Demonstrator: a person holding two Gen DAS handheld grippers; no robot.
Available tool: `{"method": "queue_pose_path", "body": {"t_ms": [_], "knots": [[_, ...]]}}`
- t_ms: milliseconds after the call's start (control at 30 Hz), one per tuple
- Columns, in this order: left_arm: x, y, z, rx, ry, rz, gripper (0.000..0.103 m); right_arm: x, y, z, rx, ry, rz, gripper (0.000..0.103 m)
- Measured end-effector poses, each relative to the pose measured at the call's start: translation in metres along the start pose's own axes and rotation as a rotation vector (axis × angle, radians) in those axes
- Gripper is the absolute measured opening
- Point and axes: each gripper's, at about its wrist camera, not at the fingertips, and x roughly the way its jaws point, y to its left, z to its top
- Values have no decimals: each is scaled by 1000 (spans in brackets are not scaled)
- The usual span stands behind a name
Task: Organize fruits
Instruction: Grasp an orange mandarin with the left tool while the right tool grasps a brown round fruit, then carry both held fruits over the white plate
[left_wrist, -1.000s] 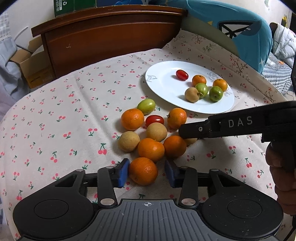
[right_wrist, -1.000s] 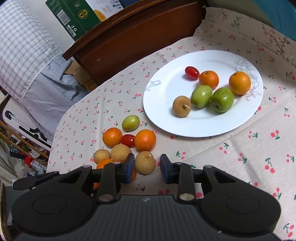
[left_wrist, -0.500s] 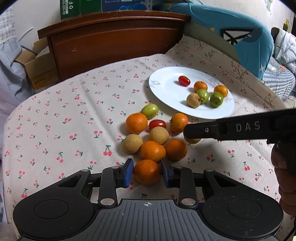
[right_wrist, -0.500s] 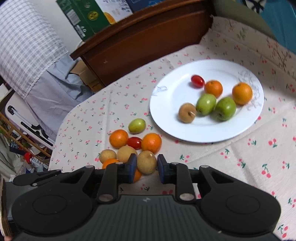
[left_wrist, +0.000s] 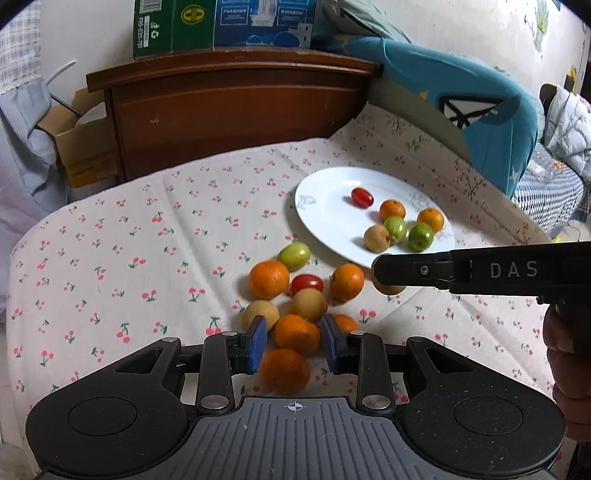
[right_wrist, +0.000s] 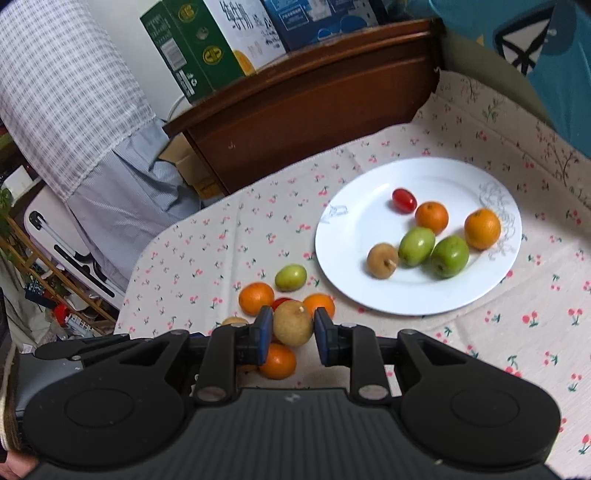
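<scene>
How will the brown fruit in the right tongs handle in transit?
Brown fruit looks round and smooth, pinched only at its sides by the right tongs, so it may slip. Set on the plate, it'll probably roll.

A: Setting?

B: A home, bedroom-like. A dark brown wooden headboard (left_wrist: 236, 107) stands behind a cream cloth printed with red cherries (left_wrist: 122, 236).

A: Further evidence?

B: Green and blue printed cardboard cartons (right_wrist: 207, 48) stacked on the headboard, a blue-and-white checked fabric (right_wrist: 66, 92) hanging at left, a white quilted jacket (left_wrist: 569, 125) at right.
</scene>
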Motion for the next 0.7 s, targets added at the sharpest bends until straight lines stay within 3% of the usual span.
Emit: {"method": "queue_pose_path", "body": {"t_ms": [700], "knots": [[-16,-8,39,-11,-114,-57,30,-33,-15,40,-1,-86,8,24]]}}
